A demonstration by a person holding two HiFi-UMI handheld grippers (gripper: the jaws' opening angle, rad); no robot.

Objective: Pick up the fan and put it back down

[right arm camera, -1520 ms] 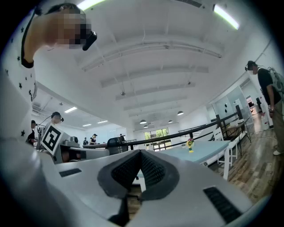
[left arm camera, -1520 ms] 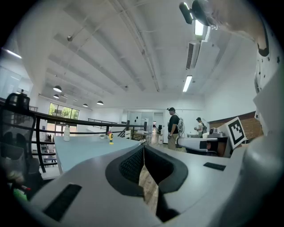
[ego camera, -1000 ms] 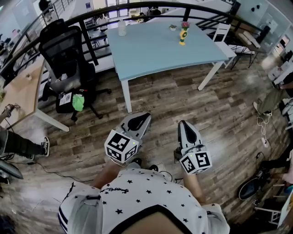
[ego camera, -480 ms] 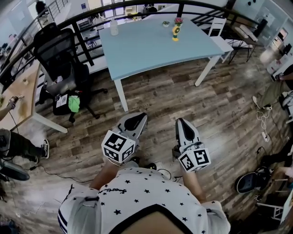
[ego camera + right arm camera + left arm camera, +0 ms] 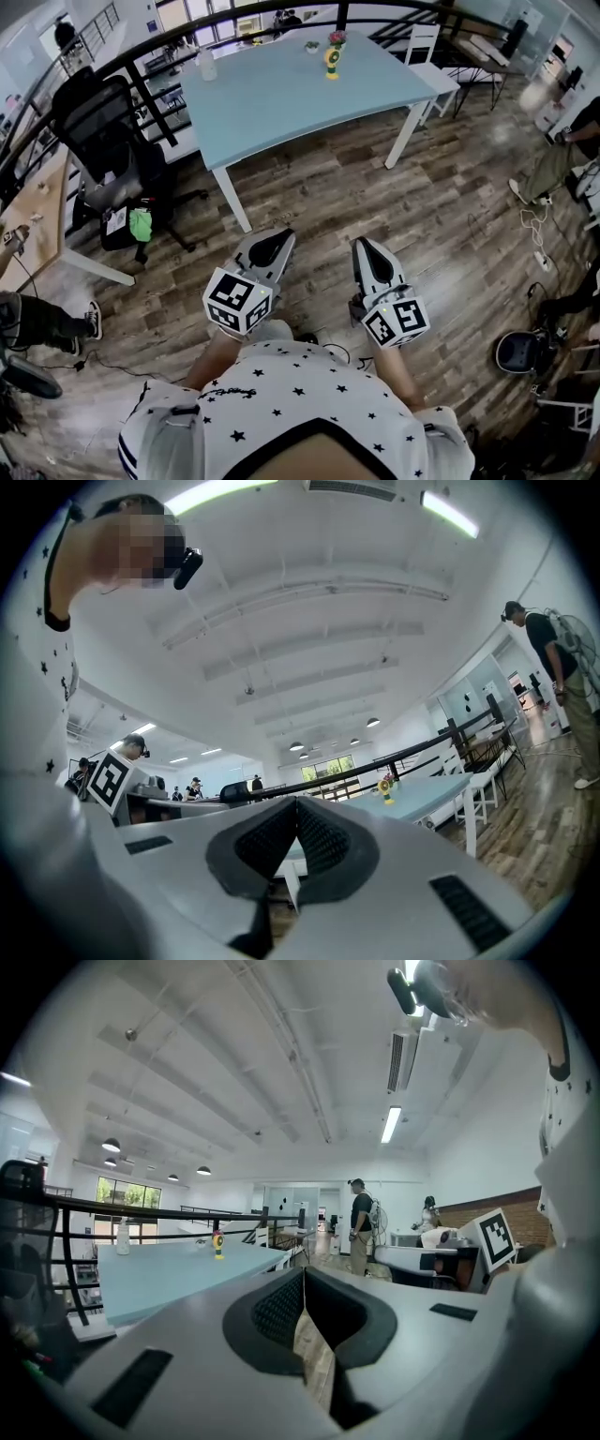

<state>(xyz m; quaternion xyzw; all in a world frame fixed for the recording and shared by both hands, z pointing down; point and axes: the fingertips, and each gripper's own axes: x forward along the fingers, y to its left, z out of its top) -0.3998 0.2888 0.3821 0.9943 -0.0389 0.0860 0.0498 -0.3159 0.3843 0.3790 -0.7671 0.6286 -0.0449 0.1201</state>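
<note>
Head view shows left claw and right claw closed empty, fan well ahead on table

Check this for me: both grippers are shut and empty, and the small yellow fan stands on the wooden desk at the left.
One thing is wrong. The head view shows the yellow fan on the light blue table, not on the wooden desk. The rest stands: the left gripper and the right gripper are both shut and empty.
</note>
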